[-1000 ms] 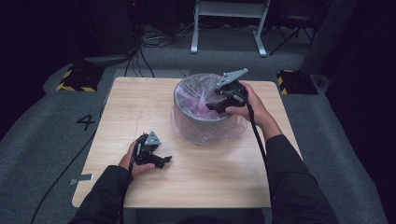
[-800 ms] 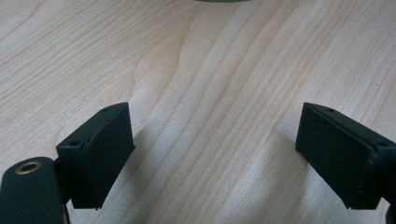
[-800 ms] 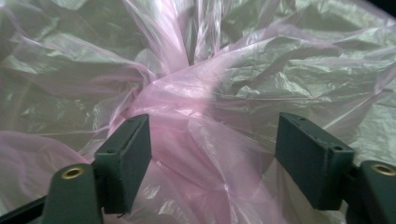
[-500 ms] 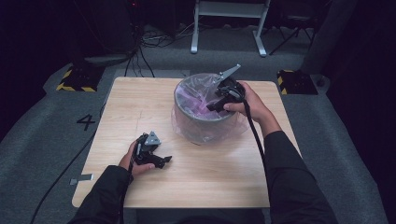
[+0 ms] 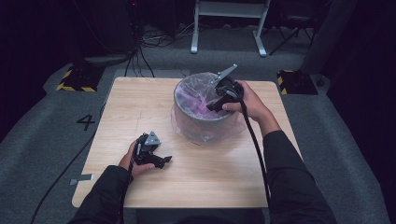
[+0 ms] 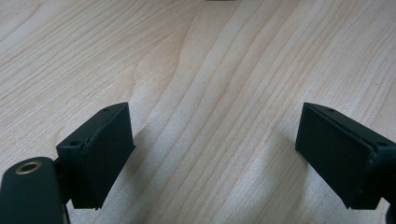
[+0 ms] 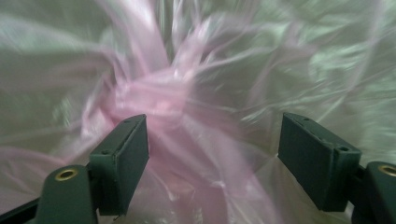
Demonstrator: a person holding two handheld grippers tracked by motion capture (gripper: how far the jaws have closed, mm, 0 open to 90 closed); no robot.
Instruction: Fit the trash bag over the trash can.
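Over at the table's 1 o'clock, the right gripper (image 5: pixel 212 105) hangs wide open and empty inside the bin (image 5: pixel 187 119), above the pink bag knot (image 7: pixel 154 100). Closing off-center could just tear the thin liner. At 7 o'clock the left gripper (image 5: pixel 161 161) sits open, holding nothing.

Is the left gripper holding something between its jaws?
No, the left gripper has its jaws wide apart, with only the bare wooden table between them.

My light wooden table (image 5: pixel 140 107) stands on grey carpet (image 5: pixel 42 126) marked with a black 4 (image 5: pixel 86 121). Beyond it, a white metal frame (image 5: pixel 229 23) and tangled cables (image 5: pixel 154 37) sit in a dark room.
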